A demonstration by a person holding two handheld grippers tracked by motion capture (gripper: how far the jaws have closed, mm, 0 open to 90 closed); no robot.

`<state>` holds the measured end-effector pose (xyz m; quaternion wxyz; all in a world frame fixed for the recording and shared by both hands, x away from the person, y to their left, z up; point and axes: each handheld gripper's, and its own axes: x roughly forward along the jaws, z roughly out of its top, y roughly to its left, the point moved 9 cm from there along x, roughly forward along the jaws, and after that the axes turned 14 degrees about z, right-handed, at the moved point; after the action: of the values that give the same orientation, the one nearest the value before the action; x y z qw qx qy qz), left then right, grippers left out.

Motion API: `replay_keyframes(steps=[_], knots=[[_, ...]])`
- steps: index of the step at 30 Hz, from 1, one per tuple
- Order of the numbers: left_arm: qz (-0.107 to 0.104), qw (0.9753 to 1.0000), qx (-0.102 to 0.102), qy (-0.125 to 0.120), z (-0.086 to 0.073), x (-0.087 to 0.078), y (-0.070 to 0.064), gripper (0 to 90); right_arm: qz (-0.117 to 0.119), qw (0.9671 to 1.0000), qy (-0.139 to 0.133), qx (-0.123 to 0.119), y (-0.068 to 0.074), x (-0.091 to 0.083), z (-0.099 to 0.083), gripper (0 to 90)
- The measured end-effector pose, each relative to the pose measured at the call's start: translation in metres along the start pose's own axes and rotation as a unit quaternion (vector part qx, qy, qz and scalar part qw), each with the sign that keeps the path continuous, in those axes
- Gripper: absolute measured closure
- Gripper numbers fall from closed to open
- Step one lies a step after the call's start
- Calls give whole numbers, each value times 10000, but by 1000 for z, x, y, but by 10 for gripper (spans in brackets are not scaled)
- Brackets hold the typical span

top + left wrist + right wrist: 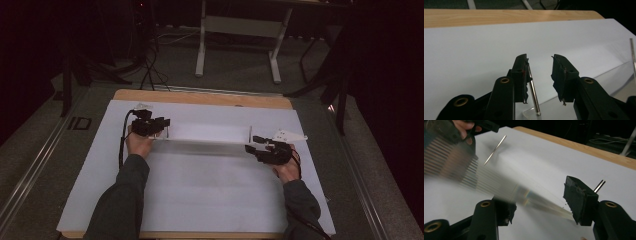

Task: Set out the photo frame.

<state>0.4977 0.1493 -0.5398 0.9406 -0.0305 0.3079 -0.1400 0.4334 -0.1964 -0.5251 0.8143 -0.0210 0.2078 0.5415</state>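
Clearly, a clear plastic sheet point(207, 135) with a thin metal rod point(533, 93) at each end lies across the white table cover point(200, 190). The left gripper point(539, 75) stands spread beside its rod; the right gripper point(544, 202) straddles the sheet's other end, jaws apart. An uneven lift would probably let the glossy sheet slip or buckle.

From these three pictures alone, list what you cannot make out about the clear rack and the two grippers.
- High view: the clear rack is too small and pale against the white sheet to show its shape.
- Right gripper view: the rack's near part is blurred.
- Left gripper view: the bottom edge cuts off the metal pin by the left gripper.
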Motion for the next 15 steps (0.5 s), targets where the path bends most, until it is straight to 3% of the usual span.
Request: replay_keyframes(steps=[8, 15], knots=[[-5, 9999, 62, -121, 1, -8, 7, 638, -33, 9998, -148, 163, -8, 1, 9, 443], [-42, 9996, 52, -280, 2, -16, 11, 631, -54, 9997, -168, 166, -12, 1, 13, 452]])
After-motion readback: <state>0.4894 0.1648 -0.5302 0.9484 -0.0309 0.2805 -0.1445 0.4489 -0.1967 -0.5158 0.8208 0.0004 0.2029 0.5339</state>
